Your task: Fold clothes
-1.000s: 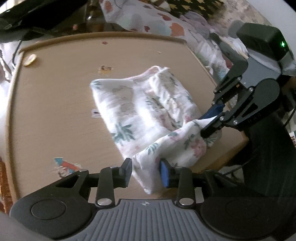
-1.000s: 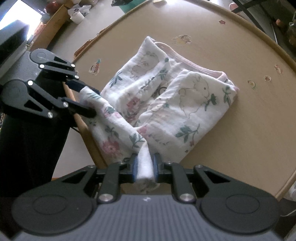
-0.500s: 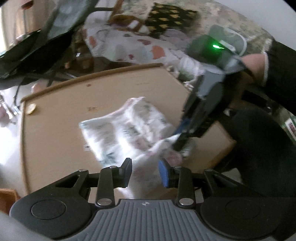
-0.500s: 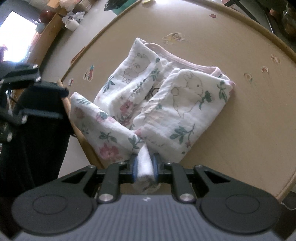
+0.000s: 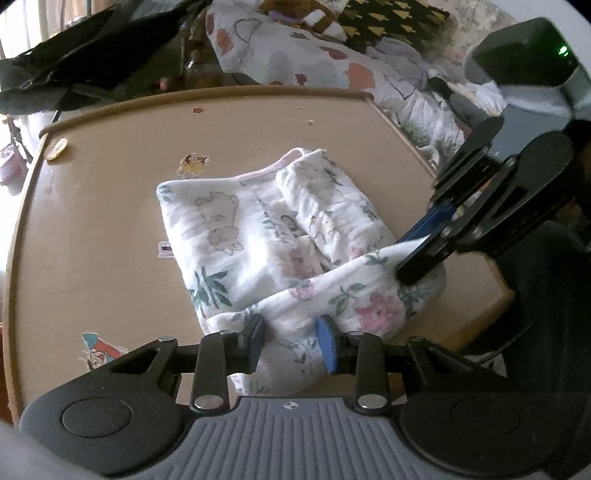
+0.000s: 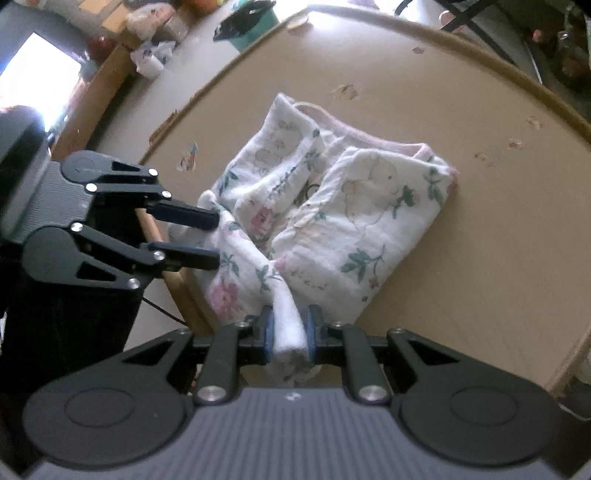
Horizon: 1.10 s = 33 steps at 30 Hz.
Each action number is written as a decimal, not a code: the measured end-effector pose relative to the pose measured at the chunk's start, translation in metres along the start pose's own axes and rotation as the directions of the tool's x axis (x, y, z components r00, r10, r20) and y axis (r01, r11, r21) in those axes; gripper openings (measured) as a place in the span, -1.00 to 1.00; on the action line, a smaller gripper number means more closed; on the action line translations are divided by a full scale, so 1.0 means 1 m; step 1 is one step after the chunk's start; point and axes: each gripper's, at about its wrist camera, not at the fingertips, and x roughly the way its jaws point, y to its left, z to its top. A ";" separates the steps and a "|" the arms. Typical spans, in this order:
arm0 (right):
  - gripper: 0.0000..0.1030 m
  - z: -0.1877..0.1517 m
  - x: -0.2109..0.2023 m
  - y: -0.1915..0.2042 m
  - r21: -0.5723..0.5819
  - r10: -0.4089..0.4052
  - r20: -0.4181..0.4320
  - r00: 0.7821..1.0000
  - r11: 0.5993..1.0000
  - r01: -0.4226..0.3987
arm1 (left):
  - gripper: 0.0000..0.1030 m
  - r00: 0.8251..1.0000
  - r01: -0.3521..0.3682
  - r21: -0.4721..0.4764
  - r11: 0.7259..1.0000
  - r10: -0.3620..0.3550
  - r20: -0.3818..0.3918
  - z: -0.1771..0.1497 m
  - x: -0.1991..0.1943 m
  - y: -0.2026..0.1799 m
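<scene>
Both grippers angled down over table [image 5: 92, 221]: R fingers [image 6: 309, 330] pinching floral garment [image 5: 258, 236] hem, L fingers [image 5: 255, 338] gripping adjacent bunch.

1. Garment [image 5: 258, 236]: white, printed with pink flowers, green leaves, grey bears, pink trim.
2. Table [image 5: 110, 221]: tan, darker brown rim.
3. Sticker [image 5: 98, 350] left of the garment: red, blue.

A lived-in home, likely a bedroom. Beyond the far edge of the tan wooden table with cartoon stickers [image 5: 110, 229] lies a white quilt printed with hearts [image 5: 314, 62] and a black cushion with gold trees [image 5: 391, 22]. A teal bucket [image 6: 255, 33] stands on the floor.
</scene>
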 end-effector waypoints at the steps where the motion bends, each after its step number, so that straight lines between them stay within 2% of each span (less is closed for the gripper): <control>1: -0.67 -0.002 -0.004 -0.001 0.002 -0.006 0.009 1.000 1.000 0.006 | -0.30 1.000 -0.002 -0.002 1.000 0.002 -0.001 0.000 0.001 0.000; 8: -0.63 -0.011 0.002 0.002 -0.015 -0.133 0.063 0.989 0.991 0.134 | -0.29 1.000 -0.016 -0.038 0.999 0.016 0.015 -0.003 0.002 0.000; 11: -0.62 -0.016 0.012 0.012 -0.051 -0.179 0.098 0.979 0.981 0.185 | -0.29 1.000 -0.025 -0.047 0.999 0.026 0.016 -0.004 0.003 -0.002; 15: -0.53 -0.025 0.000 0.027 -0.137 -0.233 0.170 0.957 0.957 0.257 | -0.29 1.000 -0.030 -0.058 0.998 0.031 0.005 -0.001 0.004 -0.002; 18: -0.40 -0.038 -0.015 0.039 -0.204 -0.262 0.239 0.935 0.928 0.312 | -0.29 1.000 -0.028 -0.073 0.997 0.027 -0.011 0.003 0.005 -0.001; 21: -0.32 -0.054 -0.027 0.058 -0.310 -0.255 0.303 0.918 0.885 0.348 | -0.29 0.999 -0.018 -0.089 0.996 0.015 -0.036 0.007 0.007 0.003; 26: -0.25 -0.073 -0.025 0.097 -0.504 -0.237 0.337 0.911 0.772 0.388 | -0.29 0.998 0.003 -0.121 0.993 -0.010 -0.060 0.011 0.010 0.010; 29: -0.25 -0.076 -0.014 0.116 -0.544 -0.243 0.369 0.897 0.726 0.421 | -0.29 0.998 0.015 -0.142 0.990 -0.024 -0.062 0.010 0.012 0.013; 33: -0.24 -0.077 0.001 0.127 -0.573 -0.241 0.378 0.894 0.697 0.431 | -0.29 0.997 0.033 -0.166 0.986 -0.043 -0.061 0.008 0.014 0.016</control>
